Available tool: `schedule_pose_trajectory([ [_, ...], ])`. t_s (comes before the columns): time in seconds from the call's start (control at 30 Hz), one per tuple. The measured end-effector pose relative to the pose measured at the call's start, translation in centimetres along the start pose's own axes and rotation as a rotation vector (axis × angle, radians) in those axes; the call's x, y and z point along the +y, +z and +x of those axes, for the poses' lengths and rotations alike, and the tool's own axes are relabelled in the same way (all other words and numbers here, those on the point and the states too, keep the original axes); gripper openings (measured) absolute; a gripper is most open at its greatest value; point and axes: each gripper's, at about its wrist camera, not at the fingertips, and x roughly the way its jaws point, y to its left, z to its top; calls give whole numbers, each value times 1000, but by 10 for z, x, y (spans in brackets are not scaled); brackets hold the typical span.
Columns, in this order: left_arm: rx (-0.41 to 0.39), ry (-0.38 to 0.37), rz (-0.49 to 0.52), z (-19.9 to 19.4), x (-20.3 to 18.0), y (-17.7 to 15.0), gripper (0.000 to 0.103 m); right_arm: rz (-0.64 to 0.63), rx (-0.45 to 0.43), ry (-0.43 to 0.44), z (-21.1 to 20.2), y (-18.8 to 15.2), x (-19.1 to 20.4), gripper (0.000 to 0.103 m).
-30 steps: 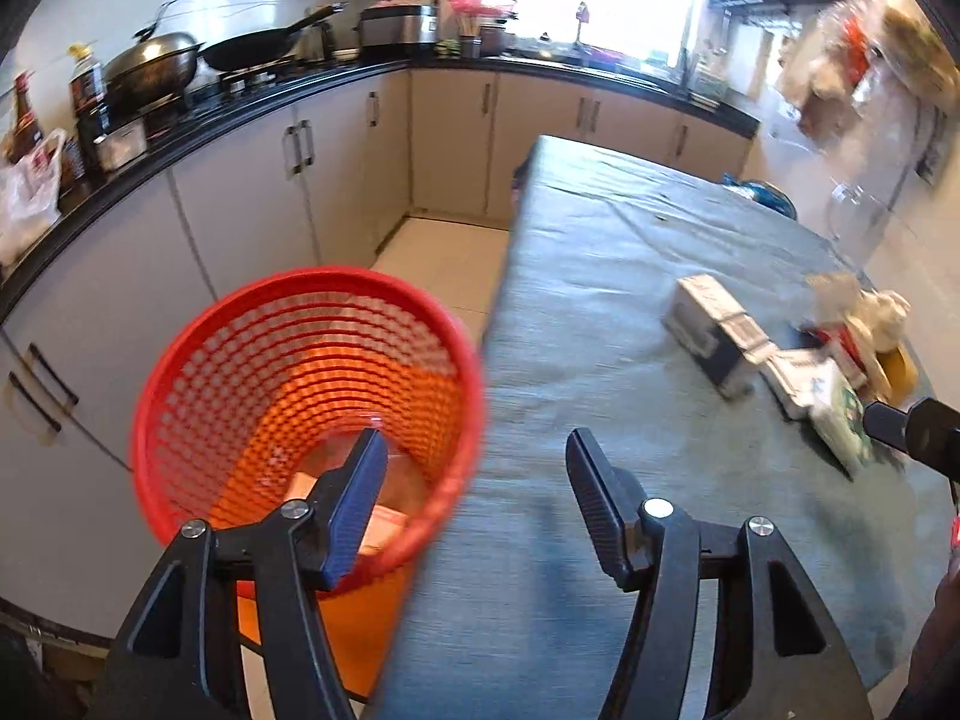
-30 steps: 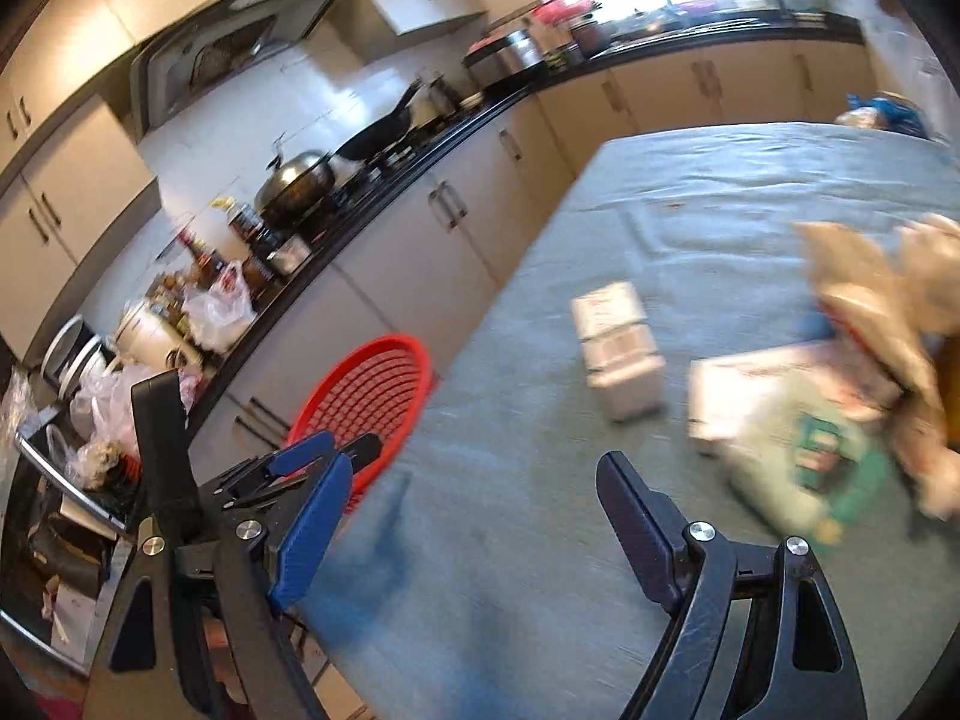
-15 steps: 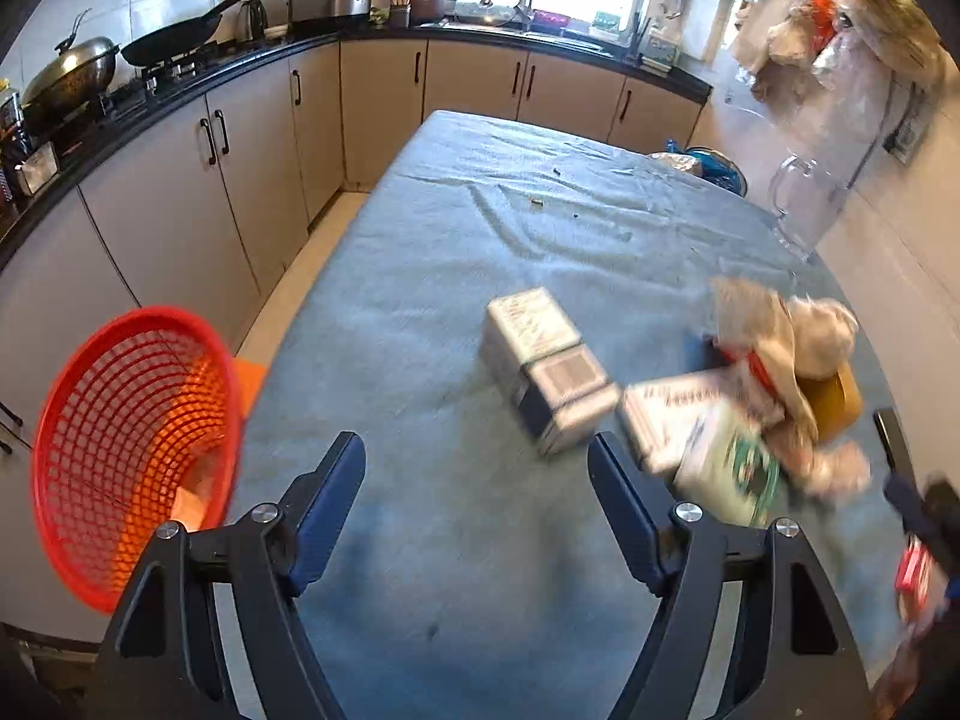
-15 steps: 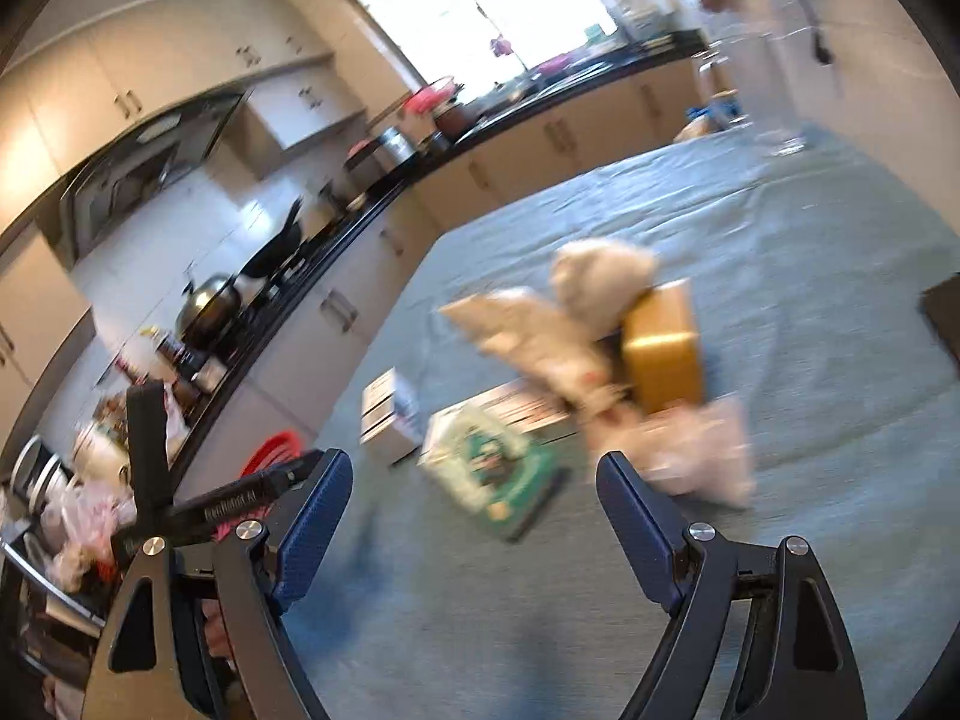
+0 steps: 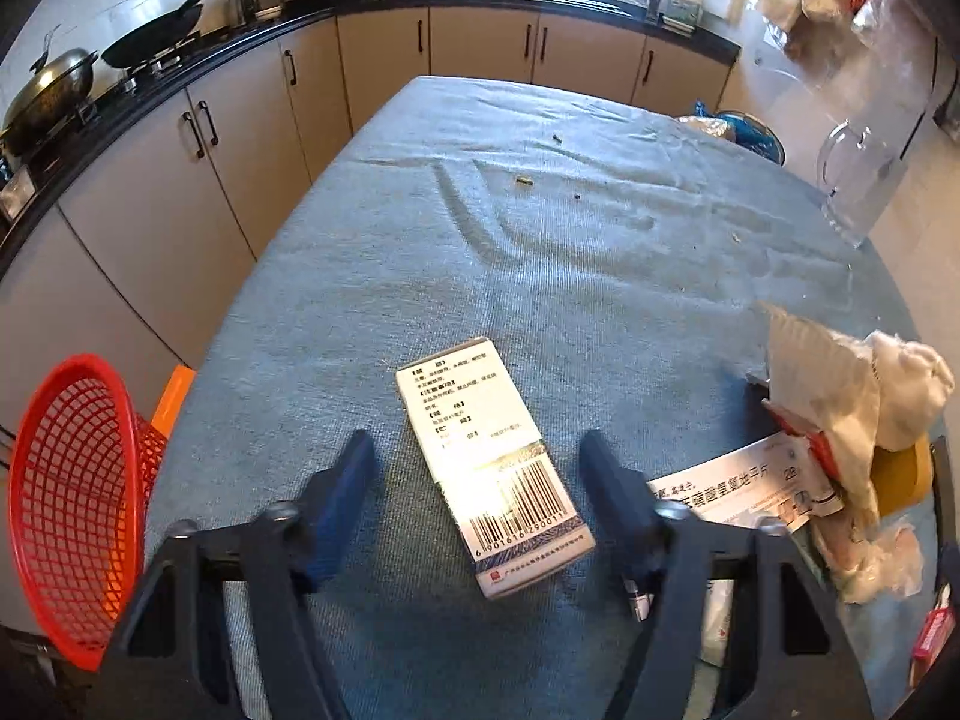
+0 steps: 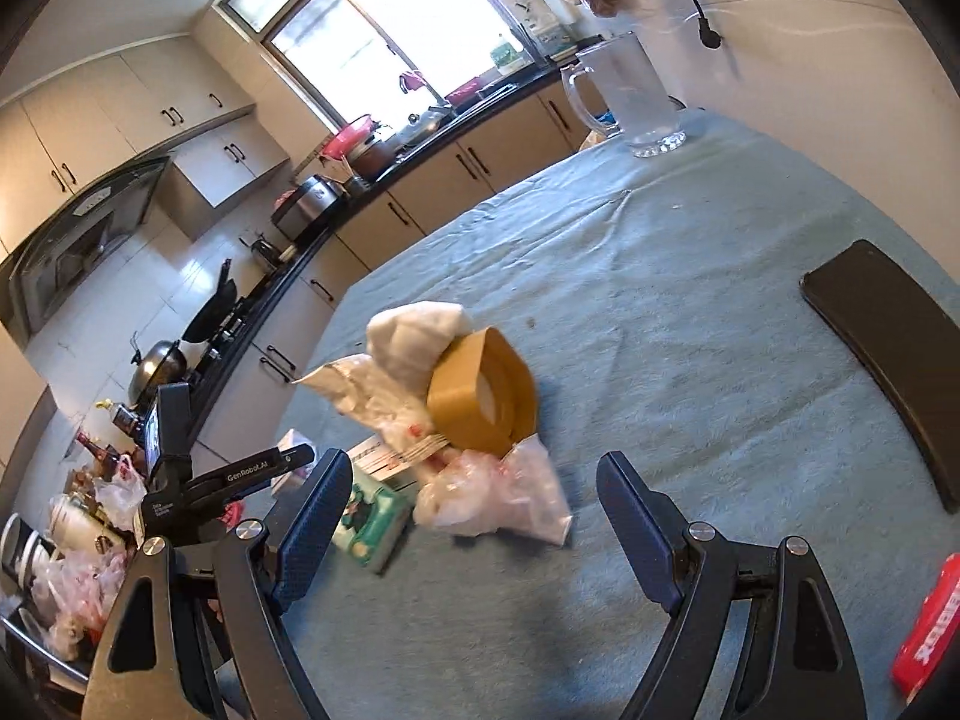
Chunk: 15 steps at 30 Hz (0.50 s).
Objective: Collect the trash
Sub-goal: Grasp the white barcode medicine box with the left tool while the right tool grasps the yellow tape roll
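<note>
A white and blue medicine box (image 5: 492, 462) with a barcode lies on the blue tablecloth (image 5: 570, 252). My left gripper (image 5: 477, 468) is open and its fingers straddle the box without touching it. A red mesh basket (image 5: 72, 498) hangs off the table's left edge. My right gripper (image 6: 474, 489) is open just short of a crumpled clear plastic bag (image 6: 498, 492), in a pile with a brown tape roll (image 6: 486, 390), white wrappers (image 6: 414, 333) and a green packet (image 6: 372, 516). The same pile (image 5: 852, 420) shows at the right of the left wrist view.
A glass pitcher (image 6: 636, 96) stands at the table's far end. A black phone (image 6: 894, 360) lies at the right and a red pack (image 6: 930, 630) at the near right edge. Kitchen cabinets and a stove with pans (image 5: 54, 90) run along the left.
My left gripper swung from over the basket to the table and closed in on the medicine box. My right gripper turned right and moved up to the trash pile.
</note>
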Motion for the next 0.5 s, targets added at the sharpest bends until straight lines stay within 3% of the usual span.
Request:
schedule_pose_trajectory([
  [0.03, 3, -10, 13, 2, 0, -2, 48, -8, 6, -12, 4, 2, 1, 87],
  [0.13, -13, -17, 45, 4, 0, -8, 39, -50, 24, -52, 18, 8, 9, 87],
  [0.33, -65, -12, 83, 6, -2, -18, 34, -182, 51, -164, 58, 17, 38, 85],
  [0.43, -96, -11, 97, 7, -4, -19, 34, -234, 51, -238, 74, 16, 46, 72],
  [0.5, -105, -15, 93, 8, -3, -19, 33, -242, 56, -273, 81, 15, 45, 46],
])
